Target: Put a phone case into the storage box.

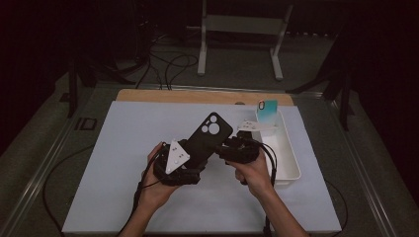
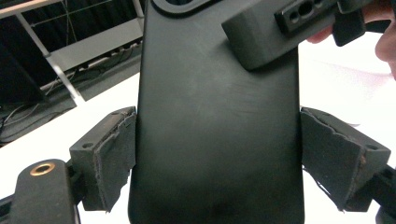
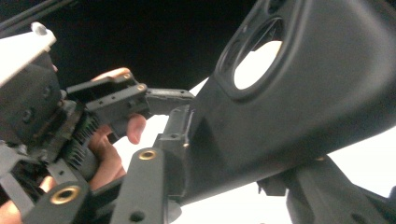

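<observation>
A black phone case [image 1: 209,134] with a round camera cutout is held tilted above the white mat [image 1: 123,148], between both grippers. My left gripper [image 1: 196,162] is shut on its lower end; in the left gripper view both pads [image 2: 114,154] press the sides of the phone case [image 2: 215,130]. My right gripper [image 1: 226,148] meets the case from the right, and one jaw lies on its back near the top. In the right gripper view the phone case [image 3: 299,102] sits between that gripper's jaws, clamped at its edge.
A white rectangular bin [image 1: 289,153] stands at the right of the mat, with a teal phone case [image 1: 267,111] leaning at its far end. A metal stand [image 1: 240,24] is on the floor beyond the table. Cables trail off the near edge.
</observation>
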The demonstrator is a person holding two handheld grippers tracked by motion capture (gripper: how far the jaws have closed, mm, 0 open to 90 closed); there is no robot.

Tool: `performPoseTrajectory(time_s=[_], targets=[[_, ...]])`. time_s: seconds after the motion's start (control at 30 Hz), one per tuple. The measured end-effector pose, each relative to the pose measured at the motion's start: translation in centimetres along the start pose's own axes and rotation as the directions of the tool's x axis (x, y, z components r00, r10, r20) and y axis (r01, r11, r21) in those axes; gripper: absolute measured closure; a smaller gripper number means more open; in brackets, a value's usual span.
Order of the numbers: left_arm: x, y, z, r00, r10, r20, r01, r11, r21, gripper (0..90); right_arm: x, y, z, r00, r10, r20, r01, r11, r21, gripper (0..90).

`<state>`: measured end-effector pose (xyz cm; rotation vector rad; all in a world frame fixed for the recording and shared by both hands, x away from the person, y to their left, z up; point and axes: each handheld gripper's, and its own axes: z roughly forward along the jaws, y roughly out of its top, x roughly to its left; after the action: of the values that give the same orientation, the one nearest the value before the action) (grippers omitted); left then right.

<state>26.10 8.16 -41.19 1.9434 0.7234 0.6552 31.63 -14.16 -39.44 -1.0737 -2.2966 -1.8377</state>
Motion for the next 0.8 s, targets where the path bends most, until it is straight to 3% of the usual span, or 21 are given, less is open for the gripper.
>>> performPoseTrajectory(time_s=[0.27, 0.33, 0.4, 0.6, 0.8], targets=[[-0.3, -0.1, 0.5, 1.0000, 0.000, 0.007, 0.000, 0.9999, 0.016, 15.3, -0.1, -0.1, 0.3, 0.9980, 0.040, -0.048, -0.041, 0.999, -0.007, 76.7], [-0.6, -0.2, 0.7, 0.9994, 0.035, 0.009, -0.035, 0.9981, 0.050, 14.9, 0.0, -0.1, 0.3, 0.9975, 0.042, -0.056, -0.043, 0.999, -0.010, 82.0], [-0.9, -0.3, 0.8, 0.9981, 0.056, -0.024, -0.055, 0.9972, 0.051, 13.9, 0.1, -0.1, 0.3, 0.9970, 0.045, -0.063, -0.046, 0.999, -0.012, 84.6], [-0.6, -0.4, 0.9, 0.9996, 0.022, 0.016, -0.023, 0.9979, 0.061, 12.5, 0.5, -0.1, 0.3, 0.9993, 0.000, -0.038, 0.000, 1.000, 0.000, 85.7], [0.3, -0.5, 0.8, 0.9951, -0.055, 0.082, 0.050, 0.9964, 0.068, 6.4, 0.7, 0.2, -0.1, 0.9986, -0.032, -0.042, 0.032, 0.999, -0.001, 85.9]])
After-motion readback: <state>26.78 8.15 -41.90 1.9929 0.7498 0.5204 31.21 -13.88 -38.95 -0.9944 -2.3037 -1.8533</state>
